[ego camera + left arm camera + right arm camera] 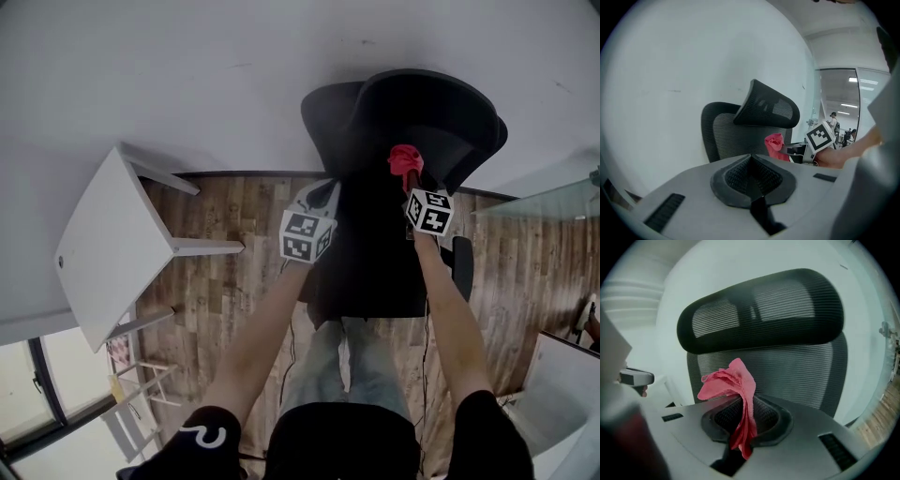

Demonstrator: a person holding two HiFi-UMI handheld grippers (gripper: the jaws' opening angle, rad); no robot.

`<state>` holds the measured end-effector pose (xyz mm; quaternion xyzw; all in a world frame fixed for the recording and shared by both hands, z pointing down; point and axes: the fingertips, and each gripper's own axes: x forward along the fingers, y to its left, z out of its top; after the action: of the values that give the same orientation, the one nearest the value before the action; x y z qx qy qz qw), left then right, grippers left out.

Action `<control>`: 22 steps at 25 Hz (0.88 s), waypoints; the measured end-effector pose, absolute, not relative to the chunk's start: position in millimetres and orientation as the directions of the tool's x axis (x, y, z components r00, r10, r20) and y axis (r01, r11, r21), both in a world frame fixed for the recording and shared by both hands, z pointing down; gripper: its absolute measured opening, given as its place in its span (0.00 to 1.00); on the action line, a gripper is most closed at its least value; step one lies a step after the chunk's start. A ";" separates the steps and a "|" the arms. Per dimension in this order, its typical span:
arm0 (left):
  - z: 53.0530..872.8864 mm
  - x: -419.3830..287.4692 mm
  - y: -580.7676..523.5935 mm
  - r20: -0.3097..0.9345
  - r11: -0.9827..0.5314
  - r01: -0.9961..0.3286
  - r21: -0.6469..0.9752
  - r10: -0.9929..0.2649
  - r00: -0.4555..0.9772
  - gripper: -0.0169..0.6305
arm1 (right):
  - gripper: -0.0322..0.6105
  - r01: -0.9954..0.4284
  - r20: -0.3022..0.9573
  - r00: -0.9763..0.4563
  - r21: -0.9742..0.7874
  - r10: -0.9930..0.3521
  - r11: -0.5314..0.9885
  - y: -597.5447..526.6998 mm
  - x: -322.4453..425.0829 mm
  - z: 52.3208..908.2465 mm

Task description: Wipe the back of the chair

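Your right gripper (743, 425) has its fingers (768, 417) clenched on one thin fold of the crumpled pink-red cloth (727, 380). It holds the cloth just in front of the black mesh office chair (801, 373), at the backrest below the headrest (759, 310). Drag hard across the mesh and that fold may snag and pull free. Your left gripper (751, 180), fingers closed on nothing, hangs to the left. Unsteadied, the chair could swivel towards the white wall (670, 70).

No text, brand or number can be read; only square black-and-white patterns are borne by the left white marker cube (306, 234) and the right white marker cube (430, 212).
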<state>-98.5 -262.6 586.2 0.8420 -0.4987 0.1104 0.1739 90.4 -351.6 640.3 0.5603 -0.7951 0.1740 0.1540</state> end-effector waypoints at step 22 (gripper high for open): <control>609.5 -235.7 -248.7 0.384 -0.436 -0.889 0.138 -0.804 0.454 0.06 | 0.15 -0.825 0.522 -0.520 -0.102 -0.676 0.555 -357.3 -133.3 685.2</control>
<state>-235.7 -248.7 609.5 0.8371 -0.5056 0.1317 0.1620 -133.3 -357.3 685.2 0.4393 -0.8546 0.1716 0.2174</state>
